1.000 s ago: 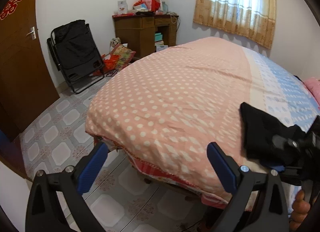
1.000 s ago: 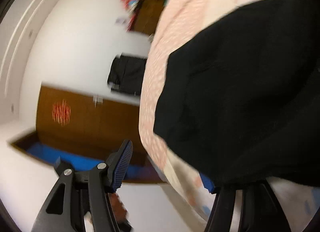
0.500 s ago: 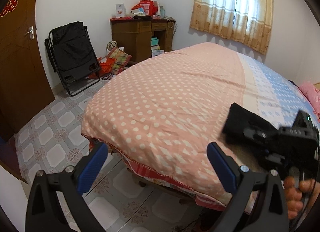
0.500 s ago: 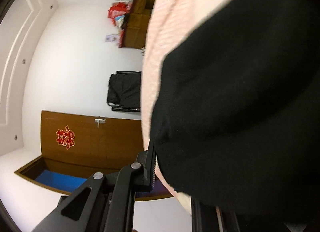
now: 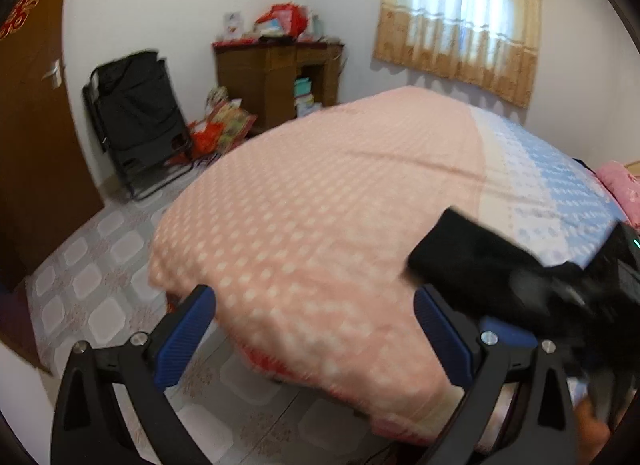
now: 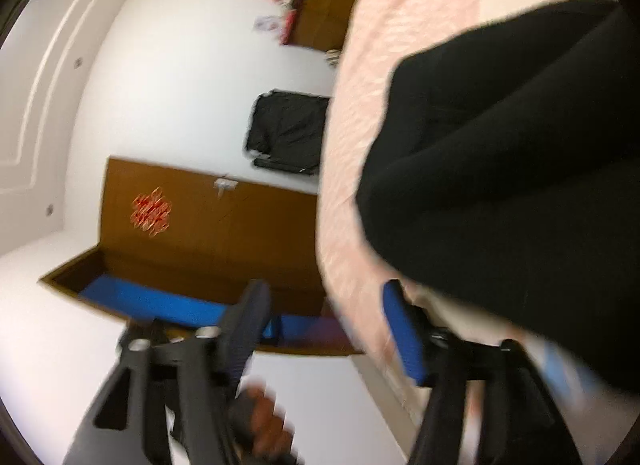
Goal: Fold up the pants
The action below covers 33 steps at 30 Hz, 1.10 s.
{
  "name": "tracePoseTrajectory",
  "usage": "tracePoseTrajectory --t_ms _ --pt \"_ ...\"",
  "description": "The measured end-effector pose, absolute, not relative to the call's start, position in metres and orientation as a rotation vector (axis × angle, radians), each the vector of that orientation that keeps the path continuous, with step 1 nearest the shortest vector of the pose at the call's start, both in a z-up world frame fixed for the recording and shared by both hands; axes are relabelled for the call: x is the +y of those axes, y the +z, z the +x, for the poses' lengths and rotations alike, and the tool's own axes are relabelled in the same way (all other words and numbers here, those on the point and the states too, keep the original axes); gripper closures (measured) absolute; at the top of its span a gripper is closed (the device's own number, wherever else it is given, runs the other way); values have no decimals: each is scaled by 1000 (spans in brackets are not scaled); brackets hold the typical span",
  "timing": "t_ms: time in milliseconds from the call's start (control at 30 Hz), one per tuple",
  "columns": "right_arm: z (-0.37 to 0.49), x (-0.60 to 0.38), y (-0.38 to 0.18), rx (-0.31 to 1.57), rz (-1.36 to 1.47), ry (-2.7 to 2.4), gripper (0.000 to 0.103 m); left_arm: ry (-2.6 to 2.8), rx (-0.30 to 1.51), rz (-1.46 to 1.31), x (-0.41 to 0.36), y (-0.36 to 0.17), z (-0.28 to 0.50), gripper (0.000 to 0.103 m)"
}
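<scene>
Both wrist views are motion-blurred; I note only what reads clearly.

My left hand-held gripper hangs over the near corner of the bed, jaws spread wide, nothing between the blue pads. Below them I see the pink dotted quilt edge and grey patterned floor tiles.

The pants are a black, bunched mass lying on the bed toward its right side, where the pink dotted cover meets the pale and blue part. In the left view, my right hand-held gripper sits at the pants' near right edge, overlapping the fabric (too blurred to judge contact there).

The right wrist view is rolled sideways. Here my right hand-held gripper has its jaws apart at a moderate gap. The right pad is just under the lower edge of the pants, beside or touching the cloth; I cannot tell which. The left finger stands clear of the fabric, against the door in the background. No cloth lies between the pads.

Background, left view: a brown cabinet with red clutter on top, a black folding chair against the wall, a curtained window, and a pink pillow at the far right edge of the bed.
</scene>
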State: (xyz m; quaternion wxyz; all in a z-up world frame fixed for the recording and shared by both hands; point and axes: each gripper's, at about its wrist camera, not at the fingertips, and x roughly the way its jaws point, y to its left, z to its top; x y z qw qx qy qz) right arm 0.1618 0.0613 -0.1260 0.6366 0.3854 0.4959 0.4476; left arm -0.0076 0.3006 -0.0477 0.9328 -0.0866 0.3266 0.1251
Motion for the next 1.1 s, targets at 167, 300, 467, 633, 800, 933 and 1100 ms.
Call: tracePoseTrajectory --t_ms 167,300,467,633,800,933,1100 --pt "132 -28 -83 984 795 1020 37 203 621 -116 259 -32 26 2" --pt "92 -170 -45 731 665 555 37 196 649 -108 230 -36 54 2" --pt "84 -324 -28 730 477 -160 38 122 720 -115 194 -46 69 2" --pt "136 -415 -41 839 444 -442 38 93 730 -69 162 -38 71 2" --pt "165 -449 -80 1042 473 -539 38 101 750 -14 152 -33 73 2" --pt "169 -441 -102 1045 399 -583 38 107 753 -2 150 -32 75 2" --pt "151 -448 -94 995 439 -483 97 87 740 -8 145 -28 74 2"
